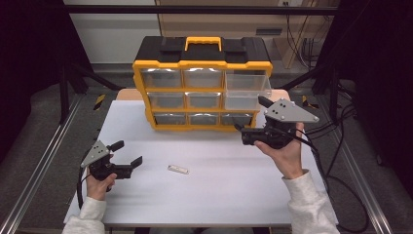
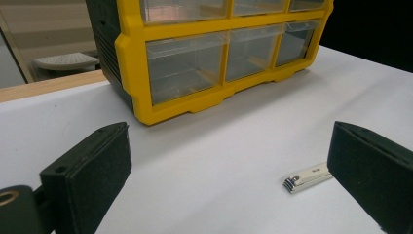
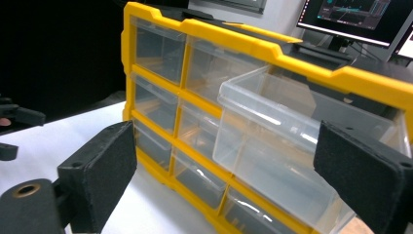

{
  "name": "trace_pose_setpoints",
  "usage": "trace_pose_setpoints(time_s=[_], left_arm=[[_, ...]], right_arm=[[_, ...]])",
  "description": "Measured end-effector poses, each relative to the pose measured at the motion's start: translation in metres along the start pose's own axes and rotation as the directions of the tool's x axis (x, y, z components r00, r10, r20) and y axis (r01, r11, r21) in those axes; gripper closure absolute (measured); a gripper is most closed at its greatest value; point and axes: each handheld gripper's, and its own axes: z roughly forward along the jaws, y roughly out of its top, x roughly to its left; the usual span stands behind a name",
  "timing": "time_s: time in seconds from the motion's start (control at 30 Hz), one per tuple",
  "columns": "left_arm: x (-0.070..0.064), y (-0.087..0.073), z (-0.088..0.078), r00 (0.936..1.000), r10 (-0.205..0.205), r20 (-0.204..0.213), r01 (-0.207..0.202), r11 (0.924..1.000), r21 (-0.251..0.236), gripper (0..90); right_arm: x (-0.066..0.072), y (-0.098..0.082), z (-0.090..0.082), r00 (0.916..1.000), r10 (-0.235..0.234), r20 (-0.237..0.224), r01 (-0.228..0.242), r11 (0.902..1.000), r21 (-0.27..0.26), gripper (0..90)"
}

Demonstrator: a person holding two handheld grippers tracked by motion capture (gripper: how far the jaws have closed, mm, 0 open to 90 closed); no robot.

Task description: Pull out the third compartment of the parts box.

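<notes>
A yellow-and-black plastic organizer (image 1: 202,87) stands at the back of a white table (image 1: 219,185), its large clear drawer (image 1: 246,92) at top right pulled partway out. The right gripper (image 1: 251,131) sits just before that drawer, foam-padded jaws spread wide, empty. The left gripper (image 1: 129,153) also gapes wide — a small pale nail clipper (image 1: 178,169), its printing too small to read, lies on the table near it.

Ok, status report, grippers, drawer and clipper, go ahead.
Left gripper open, short of nail clipper. Right gripper open, by pulled-out top-right drawer of organizer. Nothing between clipper and drawer.
</notes>
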Motion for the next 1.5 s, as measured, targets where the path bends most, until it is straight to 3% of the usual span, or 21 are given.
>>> trace_pose_setpoints(time_s=[0.47,0.67,0.93,1.2,1.5], left_arm=[[0.000,0.000,0.000,1.0000,-0.003,-0.001,0.003,1.0000,0.000,1.8],[-0.001,0.000,0.000,1.0000,-0.003,-0.002,0.003,1.0000,0.002,1.8],[-0.002,0.000,0.001,1.0000,-0.004,0.001,0.004,1.0000,0.006,1.8],[-0.001,0.000,0.001,1.0000,-0.002,0.003,0.002,1.0000,0.009,1.8],[-0.002,0.000,0.003,1.0000,-0.002,0.006,0.002,0.9999,0.012,1.8]], right_arm=[[0.010,-0.028,-0.003,0.9960,0.068,-0.058,-0.068,0.9977,0.004,3.9],[0.016,-0.048,0.001,0.9885,0.118,-0.094,-0.117,0.9930,0.013,2.8],[0.019,-0.069,0.007,0.9810,0.151,-0.121,-0.148,0.9883,0.036,2.3],[0.020,-0.077,0.014,0.9790,0.162,-0.124,-0.156,0.9860,0.059,2.3],[0.032,-0.088,0.034,0.9775,0.140,-0.158,-0.123,0.9860,0.112,2.4]])
